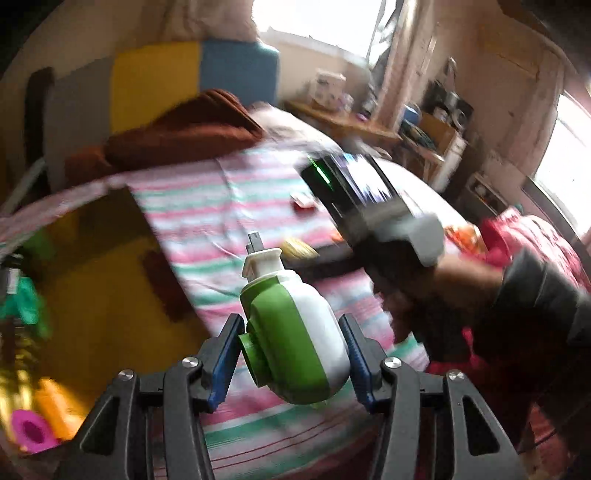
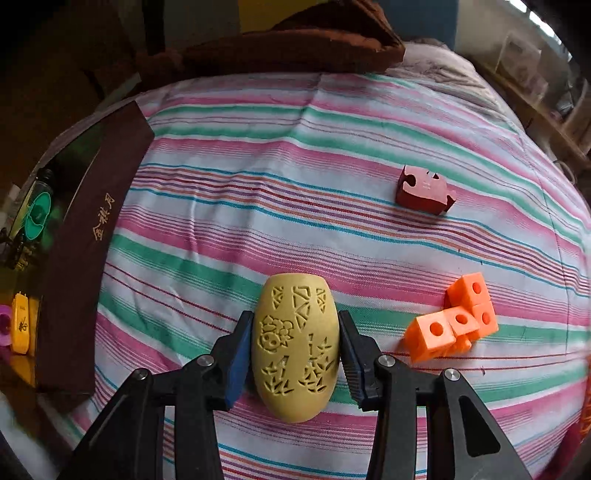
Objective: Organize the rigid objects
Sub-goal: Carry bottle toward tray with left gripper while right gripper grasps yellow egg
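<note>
Both hands are mid-pickup: the left gripper has its fingers clamped on a green-and-white toy, lifted above the striped bed. The right gripper has its fingers closed on a carved yellow egg near the bed's front edge. Next, I judge, each goes to the box at the bed's left edge.

A bed under a pink, green and white striped cotton sheet fills the room, a crumpled brown blanket at its far end. Beyond stand yellow and blue foam panels, a cluttered wooden shelf and bright windows — daylight pours in.
</note>
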`<control>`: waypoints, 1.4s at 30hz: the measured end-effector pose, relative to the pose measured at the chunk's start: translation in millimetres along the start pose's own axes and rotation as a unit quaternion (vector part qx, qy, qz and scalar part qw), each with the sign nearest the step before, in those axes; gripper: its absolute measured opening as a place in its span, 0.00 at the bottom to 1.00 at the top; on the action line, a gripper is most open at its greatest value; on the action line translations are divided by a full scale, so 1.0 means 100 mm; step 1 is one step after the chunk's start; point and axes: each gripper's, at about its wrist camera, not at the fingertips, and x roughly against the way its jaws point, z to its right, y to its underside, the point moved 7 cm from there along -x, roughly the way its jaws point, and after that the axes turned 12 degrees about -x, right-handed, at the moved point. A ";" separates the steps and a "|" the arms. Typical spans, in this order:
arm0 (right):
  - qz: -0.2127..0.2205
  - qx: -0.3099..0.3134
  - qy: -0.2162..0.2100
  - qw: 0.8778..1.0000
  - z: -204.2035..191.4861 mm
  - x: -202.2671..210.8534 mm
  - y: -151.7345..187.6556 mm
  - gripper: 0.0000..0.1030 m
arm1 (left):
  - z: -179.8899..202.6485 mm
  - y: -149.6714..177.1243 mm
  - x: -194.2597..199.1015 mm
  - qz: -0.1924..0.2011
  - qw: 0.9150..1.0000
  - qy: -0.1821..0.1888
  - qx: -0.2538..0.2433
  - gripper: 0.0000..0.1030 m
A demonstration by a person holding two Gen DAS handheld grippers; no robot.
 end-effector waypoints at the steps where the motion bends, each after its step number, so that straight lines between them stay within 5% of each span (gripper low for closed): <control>1: 0.012 0.008 0.003 1.000 -0.01 0.01 0.03 0.44 | -0.11 -0.02 0.11 0.007 1.000 -0.012 0.012 0.52; 9: 0.029 0.015 0.002 0.999 -0.01 0.03 0.04 0.45 | -0.84 0.13 0.58 0.024 0.988 -0.136 0.067 0.52; 19: 0.045 0.034 0.009 0.998 -0.06 0.00 0.05 0.45 | -1.33 0.59 0.96 0.013 0.972 -0.200 0.123 0.52; 34: 0.055 0.049 0.017 0.997 -0.09 -0.01 0.04 0.44 | -1.65 0.94 1.07 -0.004 0.961 -0.218 0.173 0.52; 42: 0.056 0.054 0.021 0.997 -0.10 -0.02 0.04 0.44 | -1.92 1.06 1.08 -0.002 0.957 -0.167 0.237 0.52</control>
